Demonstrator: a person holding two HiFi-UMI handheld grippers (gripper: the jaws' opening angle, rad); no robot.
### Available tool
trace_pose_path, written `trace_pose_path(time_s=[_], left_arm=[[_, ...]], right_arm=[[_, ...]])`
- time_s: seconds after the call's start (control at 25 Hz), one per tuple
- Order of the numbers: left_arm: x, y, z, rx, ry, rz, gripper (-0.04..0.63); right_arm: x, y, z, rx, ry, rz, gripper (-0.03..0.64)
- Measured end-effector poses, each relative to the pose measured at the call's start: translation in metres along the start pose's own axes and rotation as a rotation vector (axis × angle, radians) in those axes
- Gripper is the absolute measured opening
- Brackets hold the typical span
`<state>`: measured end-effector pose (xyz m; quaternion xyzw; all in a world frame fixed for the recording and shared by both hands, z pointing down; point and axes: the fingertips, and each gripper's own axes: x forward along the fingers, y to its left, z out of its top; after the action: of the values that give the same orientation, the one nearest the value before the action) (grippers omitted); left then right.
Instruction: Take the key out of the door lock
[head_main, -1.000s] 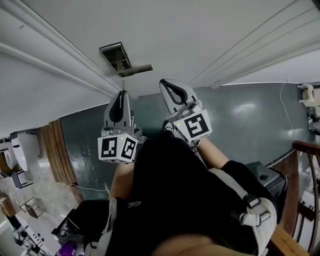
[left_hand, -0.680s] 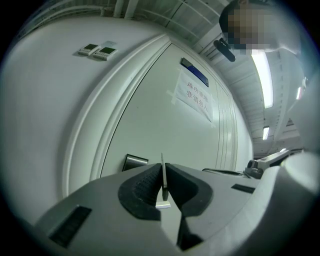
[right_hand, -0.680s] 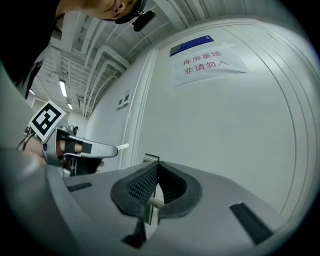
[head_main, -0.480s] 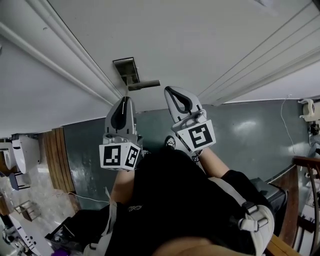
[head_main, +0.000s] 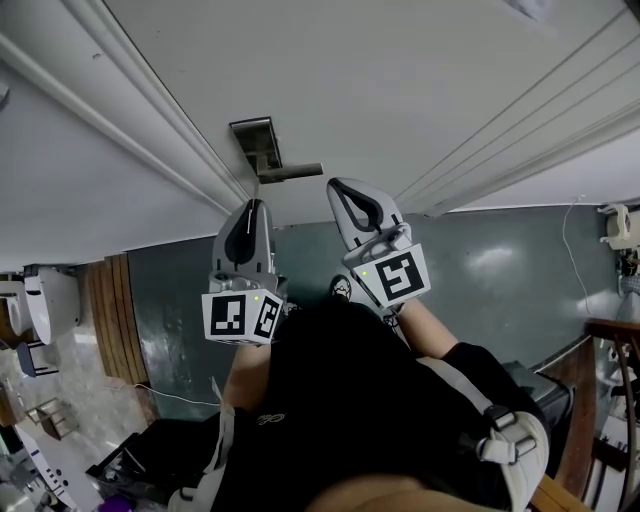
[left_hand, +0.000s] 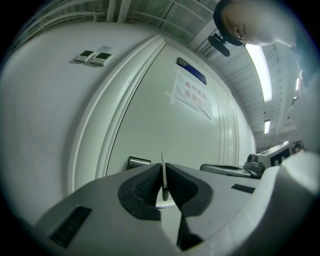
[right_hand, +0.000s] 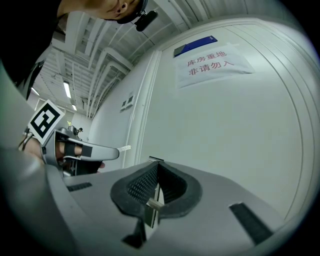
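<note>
The key (left_hand: 162, 161) is a thin metal blade standing out from between the pads of my left gripper (left_hand: 163, 169), which is shut on it. In the right gripper view the key (right_hand: 124, 148) pokes from that gripper's tip, clear of the door. The lock plate (head_main: 258, 145) with its lever handle (head_main: 292, 172) sits on the white door just beyond both tips. In the head view my left gripper (head_main: 252, 205) hangs just below the plate, apart from it. My right gripper (head_main: 338, 188) is beside it to the right, shut with nothing held, its tips (right_hand: 156, 166) meeting.
A paper notice (left_hand: 192, 97) and a blue label (left_hand: 191, 71) are fixed high on the door. Two wall switches (left_hand: 95, 56) sit left of the door frame (head_main: 150, 130). Below lies a dark green floor (head_main: 490, 250), with a wooden rail (head_main: 605, 330) at the right.
Both grippers have risen a little and their tips now sit closer to the lever handle. The left gripper stays shut on the key.
</note>
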<state>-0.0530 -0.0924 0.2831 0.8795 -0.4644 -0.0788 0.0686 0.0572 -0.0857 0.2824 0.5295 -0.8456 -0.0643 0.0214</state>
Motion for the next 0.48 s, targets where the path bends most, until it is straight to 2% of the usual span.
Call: trace_pose_path(time_s=[0.48], left_arm=[[0.0012, -0.0040, -0.0082, 0.002, 0.017, -0.015, 0.037]], right_arm=[[-0.0039, 0.0021, 0.0007, -0.012, -0.006, -0.006, 0.008]])
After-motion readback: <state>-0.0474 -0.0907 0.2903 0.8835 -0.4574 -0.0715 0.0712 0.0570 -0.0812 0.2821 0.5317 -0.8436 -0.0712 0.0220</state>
